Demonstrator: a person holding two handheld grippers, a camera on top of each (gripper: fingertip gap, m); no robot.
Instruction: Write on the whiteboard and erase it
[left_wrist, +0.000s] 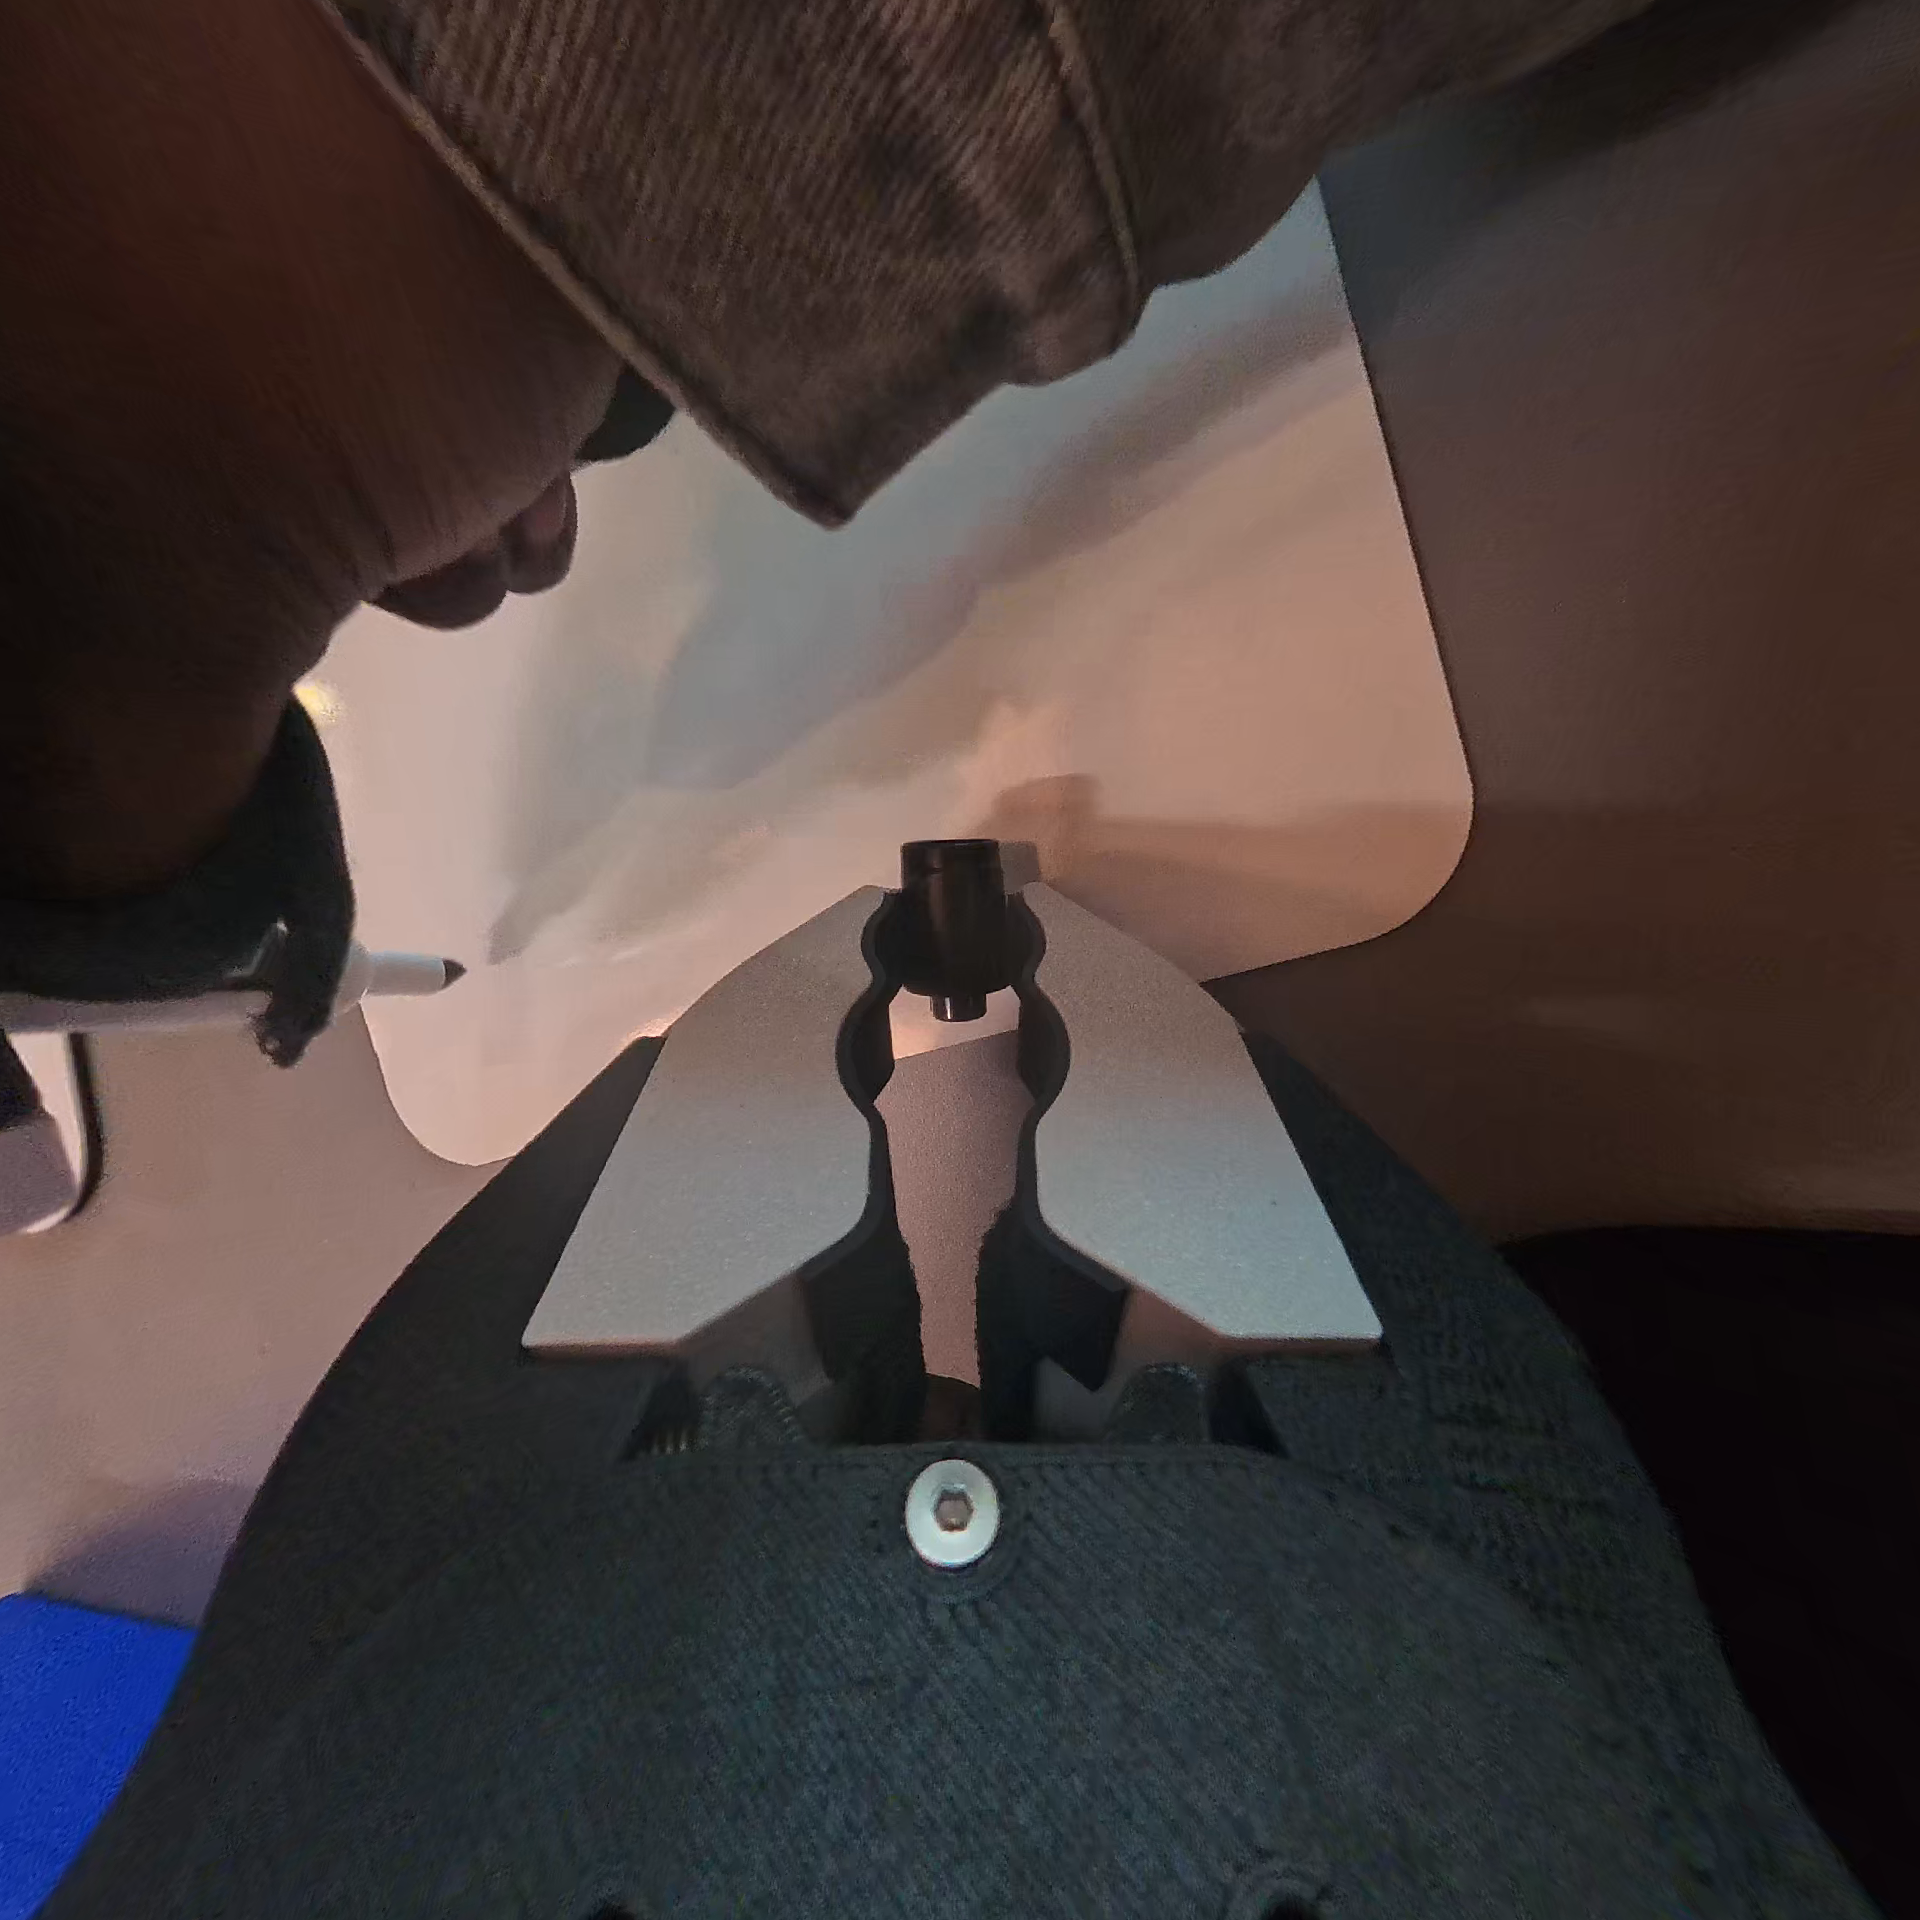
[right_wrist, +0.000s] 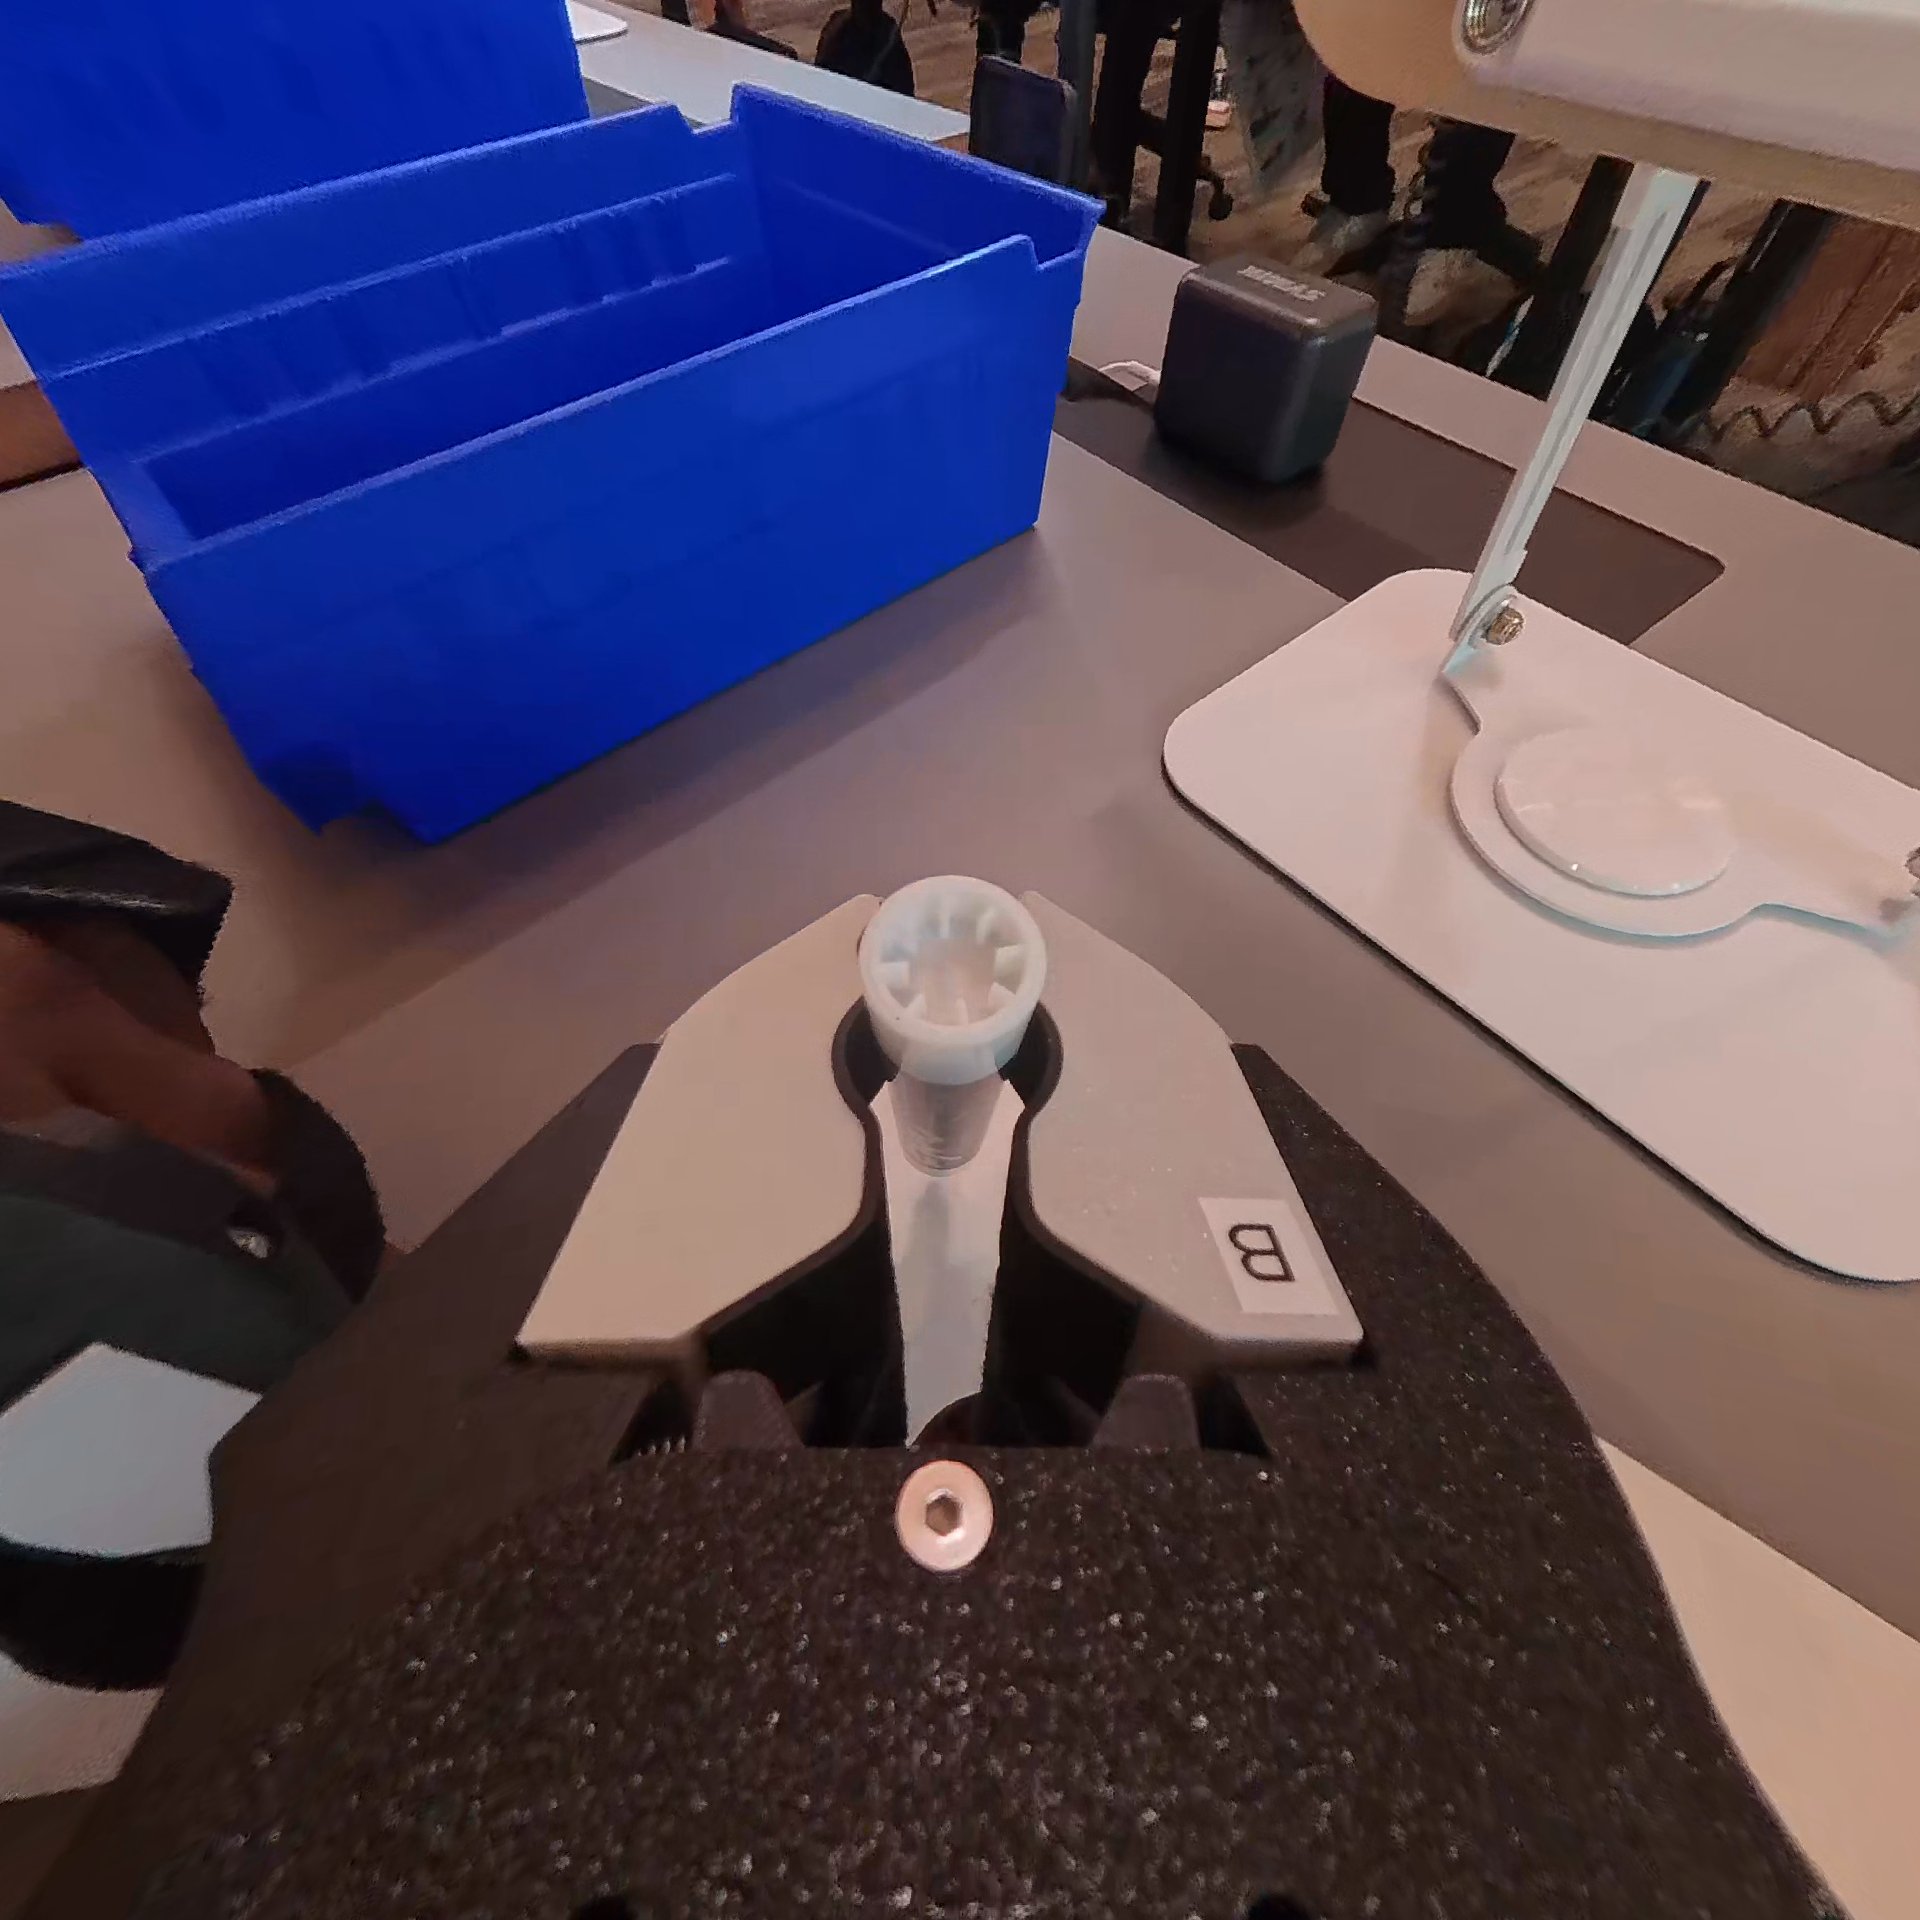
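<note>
The left wrist view was dim and warm-toned, with soft shadows smeared across the glossy white board and a blurred brown fabric sleeve looming close. The right wrist view was bright and evenly lit; the blue ribbed plastic bin bowed with wide-angle distortion, and the background was soft

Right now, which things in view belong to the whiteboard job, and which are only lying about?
For the job:
- marker, held in the right tongs
- black cap, held in the left tongs
- whiteboard

Lying about:
- blue bin
- grey cube
- white stand on the table
</note>
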